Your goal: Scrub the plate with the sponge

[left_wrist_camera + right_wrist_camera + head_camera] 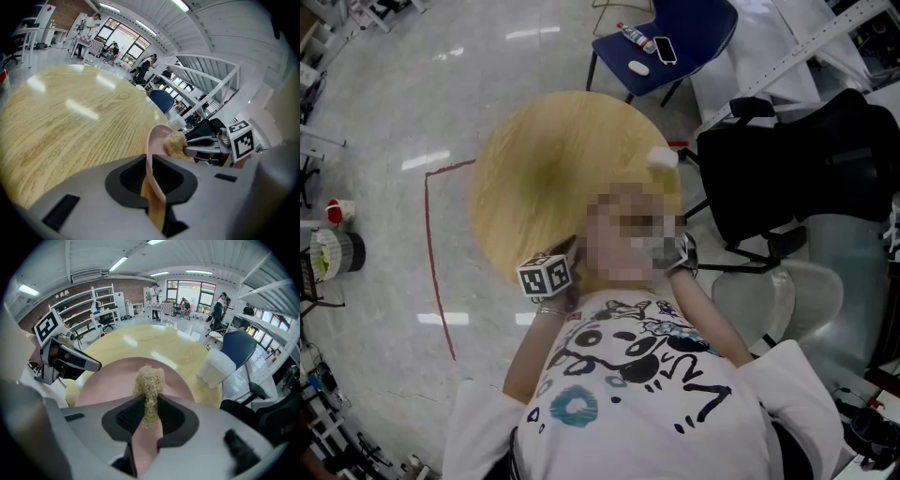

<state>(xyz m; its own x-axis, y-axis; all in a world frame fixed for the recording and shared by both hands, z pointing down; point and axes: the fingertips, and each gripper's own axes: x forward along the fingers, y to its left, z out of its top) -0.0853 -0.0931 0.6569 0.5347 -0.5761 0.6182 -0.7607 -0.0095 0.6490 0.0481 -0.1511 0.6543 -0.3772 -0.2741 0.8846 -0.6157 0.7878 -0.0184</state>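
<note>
Head view looks down; gripper views face each other across plate (108, 380).

Bright, even light falls from ceiling strip lights (119, 262) and far windows (197, 289). White glare streaks lie on the pale counter (70, 122) and the glossy floor (394, 141); a soft shadow darkens the counter's middle in the head view. Both gripper views bend at the edges, with dark corners, and the left gripper (152, 187) and right gripper (149, 416) bodies look soft near the lens.

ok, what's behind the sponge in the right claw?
The pink plate, held by the left claw. The patch the sponge covers is hidden; past the plate, the wooden table.
</note>
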